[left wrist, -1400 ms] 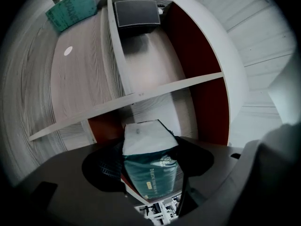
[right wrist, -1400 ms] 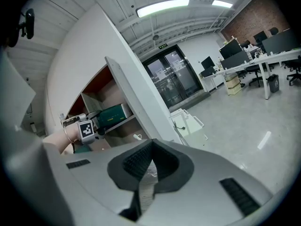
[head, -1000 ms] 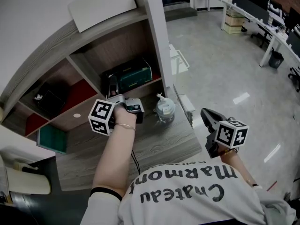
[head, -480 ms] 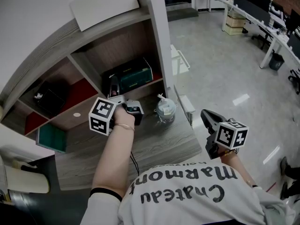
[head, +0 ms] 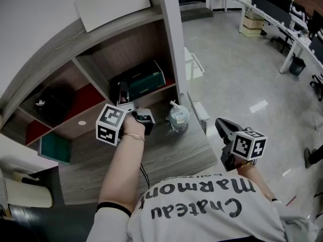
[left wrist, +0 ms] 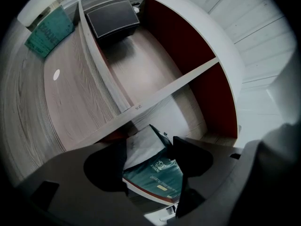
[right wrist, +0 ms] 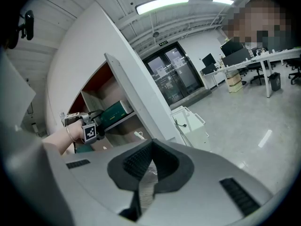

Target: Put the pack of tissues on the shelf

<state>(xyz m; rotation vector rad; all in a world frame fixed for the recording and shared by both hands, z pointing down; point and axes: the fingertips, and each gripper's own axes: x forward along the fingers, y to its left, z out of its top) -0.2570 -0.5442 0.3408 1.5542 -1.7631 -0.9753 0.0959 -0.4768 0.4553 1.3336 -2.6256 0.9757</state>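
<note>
The left gripper (left wrist: 150, 144) has its jaws pressed against the sides of the green pack of tissues (left wrist: 155, 173). The pack's white end is inside the shelf (left wrist: 155, 94) compartment beside the one holding a black box (left wrist: 113, 19). Only the head view shows this compartment at the unit's right end, above the counter (head: 169, 155) and a pump bottle (head: 177, 118). The right gripper (right wrist: 149, 149), jaws together on nothing, is beyond the counter's right edge, over the floor.

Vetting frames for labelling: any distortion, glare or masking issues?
Left gripper view: strong fisheye, black corners, shelf boards bow; the pack of tissues sits in shadow but sharp. Right gripper view: same fisheye, ceiling light blown out, mosaic patch upper right. Head view: even light, glare streak on the floor.
</note>
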